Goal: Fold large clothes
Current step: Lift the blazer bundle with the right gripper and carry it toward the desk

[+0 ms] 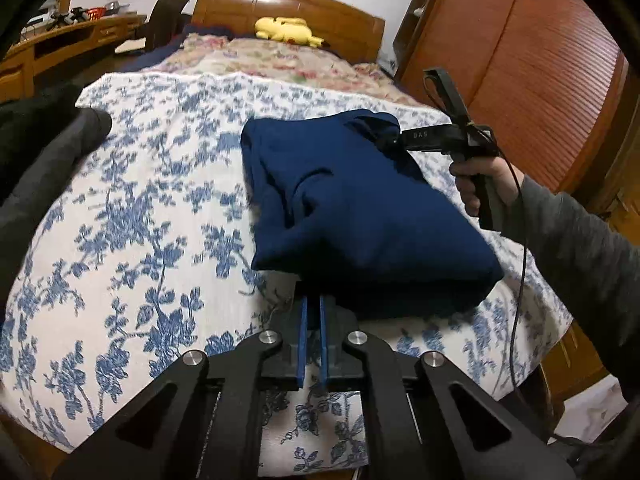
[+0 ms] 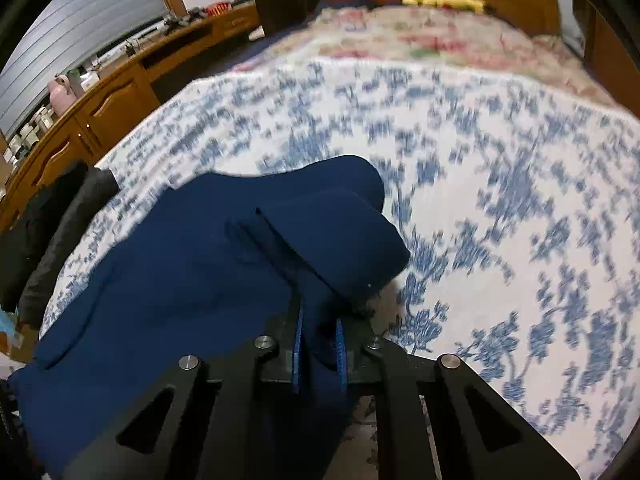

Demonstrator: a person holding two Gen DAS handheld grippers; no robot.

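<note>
A: Bedroom with a wooden headboard (image 1: pixel 288 4); what lies on the bed (image 1: pixel 140 200) in the left wrist view?

B: On its blue-flowered white cover, a dark blue garment (image 1: pixel 352 208) sits bunched at centre right. The left gripper (image 1: pixel 313 312) is pinched narrow at the near edge, with cloth apparently caught between its blue fingers (image 1: pixel 303 344). At the far corner, the right gripper (image 1: pixel 394 140), held in a hand (image 1: pixel 480 180), bites the fabric.

A: And the right wrist view?

B: It is blurred. The garment drapes over the right gripper, a fold clamped between its pads.

A: How will it handle?

B: Probably soft, limp and light; grip corners or hems, because the middle sags.
</note>
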